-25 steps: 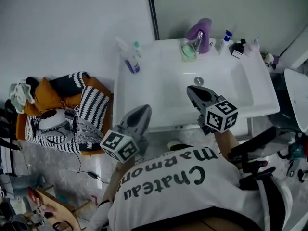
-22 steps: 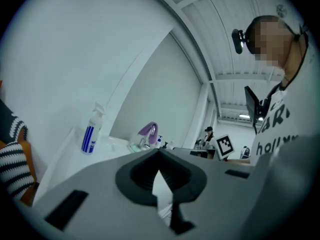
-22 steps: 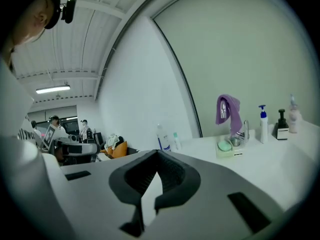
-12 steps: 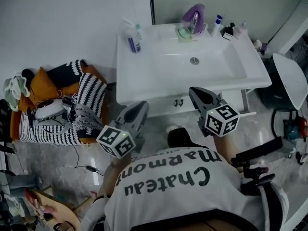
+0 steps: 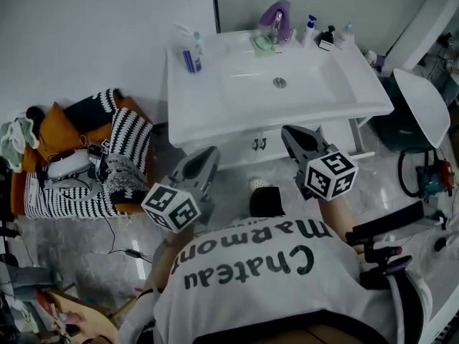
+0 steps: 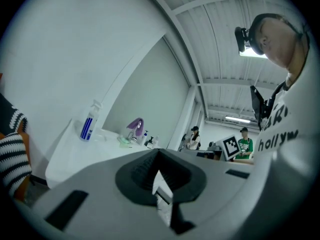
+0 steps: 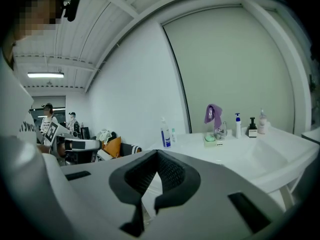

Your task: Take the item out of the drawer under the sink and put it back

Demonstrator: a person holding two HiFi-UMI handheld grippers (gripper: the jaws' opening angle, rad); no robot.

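Your white T-shirt [image 5: 265,264], in front of the white rectangular sink [image 5: 179,117], carries dark letters. They read "Chateau" with "Marmon" beyond it, upside down from the head view, and the end of the second word is lost in a fold. In the left gripper view the same shirt [image 6: 280,136] shows "hollyw", cut off at its edge.

Also in front of the sink, the white cube [image 5: 171,208] on your left gripper [image 5: 206,160] and the white cube [image 5: 330,174] on your right gripper [image 5: 292,136] bear black square patterns, no letters.

The blue label on the clear spray bottle [image 5: 191,52] at the sink's back left corner is too small to read.
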